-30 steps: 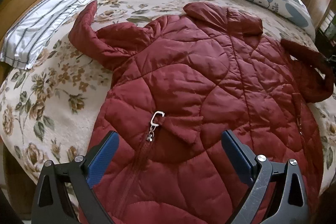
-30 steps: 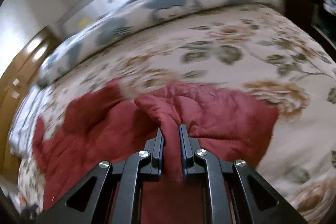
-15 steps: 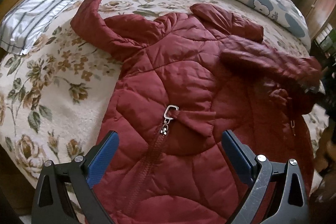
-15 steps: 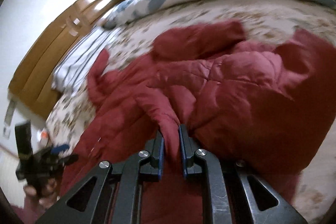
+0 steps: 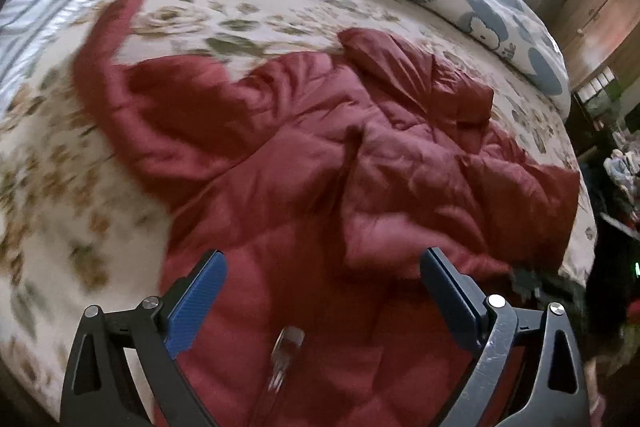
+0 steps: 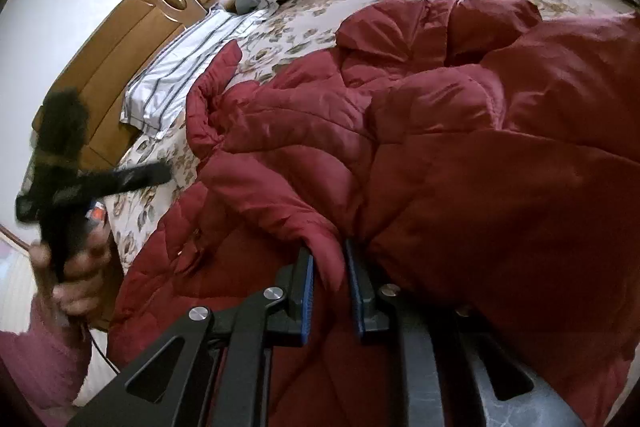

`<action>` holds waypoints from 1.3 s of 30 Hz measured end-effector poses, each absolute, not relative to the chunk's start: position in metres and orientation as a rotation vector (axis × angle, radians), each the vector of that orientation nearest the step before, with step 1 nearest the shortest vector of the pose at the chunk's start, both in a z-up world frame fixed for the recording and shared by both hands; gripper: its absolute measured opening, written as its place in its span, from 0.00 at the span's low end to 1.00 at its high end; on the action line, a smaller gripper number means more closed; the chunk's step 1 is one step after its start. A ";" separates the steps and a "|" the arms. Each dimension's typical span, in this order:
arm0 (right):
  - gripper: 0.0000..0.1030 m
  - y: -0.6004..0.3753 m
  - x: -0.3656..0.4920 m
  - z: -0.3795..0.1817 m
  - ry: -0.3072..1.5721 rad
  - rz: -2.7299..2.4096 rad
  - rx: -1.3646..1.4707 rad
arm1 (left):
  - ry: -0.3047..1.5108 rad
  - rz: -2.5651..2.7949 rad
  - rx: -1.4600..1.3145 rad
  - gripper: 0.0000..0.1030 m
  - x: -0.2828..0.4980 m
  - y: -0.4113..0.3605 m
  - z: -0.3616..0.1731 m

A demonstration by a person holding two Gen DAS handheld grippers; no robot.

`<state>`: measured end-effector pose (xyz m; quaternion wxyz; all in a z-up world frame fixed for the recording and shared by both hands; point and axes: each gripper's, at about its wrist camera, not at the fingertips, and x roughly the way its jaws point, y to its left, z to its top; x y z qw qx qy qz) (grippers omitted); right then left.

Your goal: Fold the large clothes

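The left gripper (image 5: 323,289) is held with its jaws spread wide, nothing being caught between the blue pads (image 5: 196,303), and it is tilted downward. The right gripper (image 6: 329,283) is drawn nearly closed, a fold of red fabric being pinched between its fingers (image 6: 306,291). At the near left of the right wrist view the left hand (image 6: 76,267) is seen blurred, wrapped around a black handle, with a pink cuff at the wrist
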<state>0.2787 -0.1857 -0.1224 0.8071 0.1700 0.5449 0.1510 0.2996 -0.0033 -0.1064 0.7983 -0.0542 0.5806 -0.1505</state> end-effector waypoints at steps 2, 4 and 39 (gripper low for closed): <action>0.19 -0.188 0.277 -0.122 1.166 0.312 0.378 | 1.285 -0.338 -0.105 0.88 0.320 -0.016 -0.124; 0.29 -0.189 0.275 -0.120 1.165 0.313 0.389 | 1.353 -0.379 -0.125 0.60 0.337 -0.028 -0.145; 0.65 -0.251 0.287 -0.148 1.153 -0.182 0.186 | 1.093 -0.295 0.110 0.33 0.314 -0.054 -0.138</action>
